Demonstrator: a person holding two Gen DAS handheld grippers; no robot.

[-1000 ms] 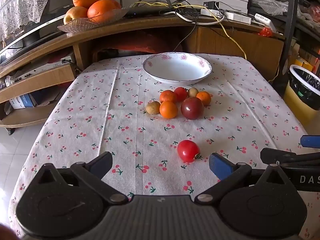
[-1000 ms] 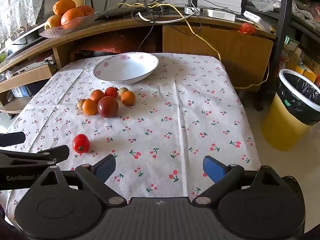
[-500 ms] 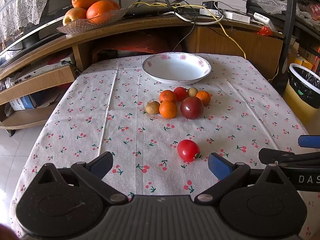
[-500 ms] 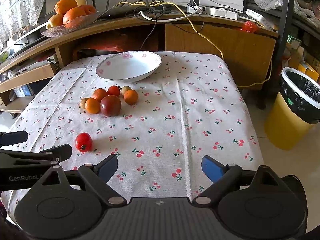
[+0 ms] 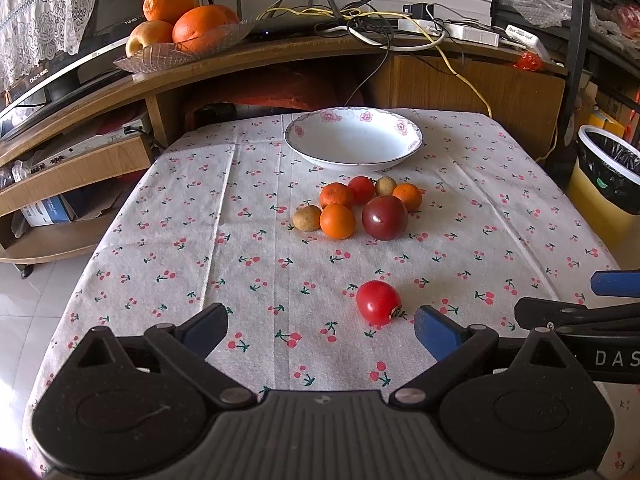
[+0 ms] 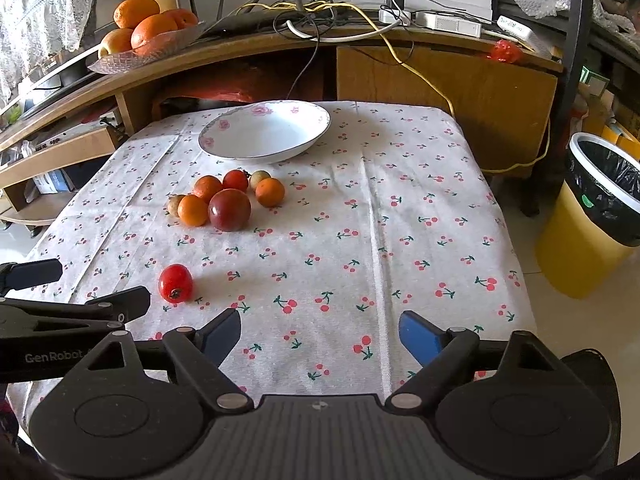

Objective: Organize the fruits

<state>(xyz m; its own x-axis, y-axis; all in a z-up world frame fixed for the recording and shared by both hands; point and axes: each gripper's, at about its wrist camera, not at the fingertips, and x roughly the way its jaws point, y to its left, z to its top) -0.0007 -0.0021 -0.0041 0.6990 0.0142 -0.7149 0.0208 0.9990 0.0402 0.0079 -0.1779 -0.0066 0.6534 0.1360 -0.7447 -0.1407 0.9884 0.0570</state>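
Note:
A white flowered bowl (image 5: 354, 142) (image 6: 264, 132) stands empty at the far end of the cherry-print tablecloth. In front of it lies a cluster of several fruits: a dark red plum (image 5: 385, 217) (image 6: 229, 209), small oranges (image 5: 337, 221) (image 6: 193, 210), a small red tomato (image 5: 361, 189) and tan round fruits (image 5: 307, 218). A lone red tomato (image 5: 378, 302) (image 6: 175, 283) lies nearer, just ahead of my left gripper (image 5: 320, 326), which is open and empty. My right gripper (image 6: 320, 334) is open over bare cloth to the right.
A glass dish of oranges and an apple (image 5: 180, 28) (image 6: 140, 36) sits on the wooden shelf behind the table, beside tangled cables (image 5: 360, 26). A yellow bin with a black liner (image 6: 596, 216) stands right of the table. The cloth's right half (image 6: 420, 220) carries nothing.
Both grippers have crept slightly forward toward the fruits, so the lone tomato sits a little closer to the left gripper. Nothing on the table moved.

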